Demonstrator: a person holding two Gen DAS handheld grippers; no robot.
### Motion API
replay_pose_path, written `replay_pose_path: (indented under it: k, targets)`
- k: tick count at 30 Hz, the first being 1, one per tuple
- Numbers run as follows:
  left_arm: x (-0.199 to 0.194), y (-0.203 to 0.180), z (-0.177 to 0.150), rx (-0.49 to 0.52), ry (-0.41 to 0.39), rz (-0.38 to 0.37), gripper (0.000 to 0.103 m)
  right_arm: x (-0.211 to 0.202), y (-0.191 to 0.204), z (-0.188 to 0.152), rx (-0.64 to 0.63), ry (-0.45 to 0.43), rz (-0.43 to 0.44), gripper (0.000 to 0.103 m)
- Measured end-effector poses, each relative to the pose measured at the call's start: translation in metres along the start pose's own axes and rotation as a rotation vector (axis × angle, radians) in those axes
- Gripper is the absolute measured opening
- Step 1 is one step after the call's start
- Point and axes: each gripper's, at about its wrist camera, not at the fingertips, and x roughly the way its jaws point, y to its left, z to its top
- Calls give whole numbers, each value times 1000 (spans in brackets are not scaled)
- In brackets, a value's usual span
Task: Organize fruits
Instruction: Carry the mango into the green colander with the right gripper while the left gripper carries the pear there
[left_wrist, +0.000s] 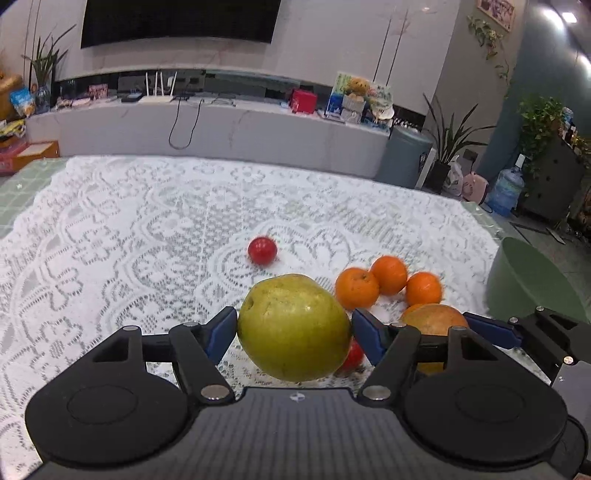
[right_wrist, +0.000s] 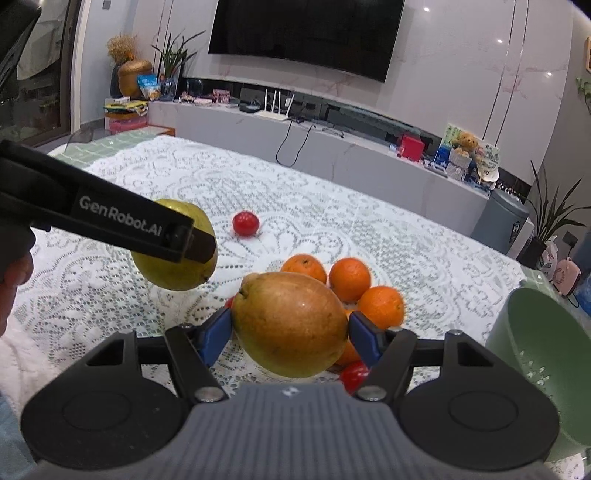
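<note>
Two grippers each clamp a pear above a lace-covered table.

Left gripper (left_wrist: 293, 332) squeezes a green pear (left_wrist: 293, 326); right gripper (right_wrist: 290, 332) squeezes a brownish pear (right_wrist: 290, 325), both lifted off the tablecloth (left_wrist: 129, 229). Just beyond lie three oranges (right_wrist: 349, 278) clustered together, then a red tomato (left_wrist: 262, 250) alone; a green bowl (right_wrist: 543, 332) sits right.

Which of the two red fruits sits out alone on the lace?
The far red fruit, alone on the tablecloth beyond the oranges; the other hides below the right gripper's brownish pear.
</note>
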Motion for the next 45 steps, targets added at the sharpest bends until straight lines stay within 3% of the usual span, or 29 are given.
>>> replay_pose_path:
  k: [13,22,28,34,45]
  targets:
    - [-28,-65,29,115,-42,-98,79,-62,-85,13,53,-18,-47,66]
    - [-7,-139,50,228,-13,-247,79,-82,-170,5,86,74,-130,67]
    - [25,-185,61,272,57,-341,79,-79,-225,-7,122,167,-170,67]
    - [57,-224,66,335,123,-395,79,-62,-266,-19,167,254,-136,67]
    - [107,-258,61,427,251,-381,79,-17,-281,-37,165,370,-64,67]
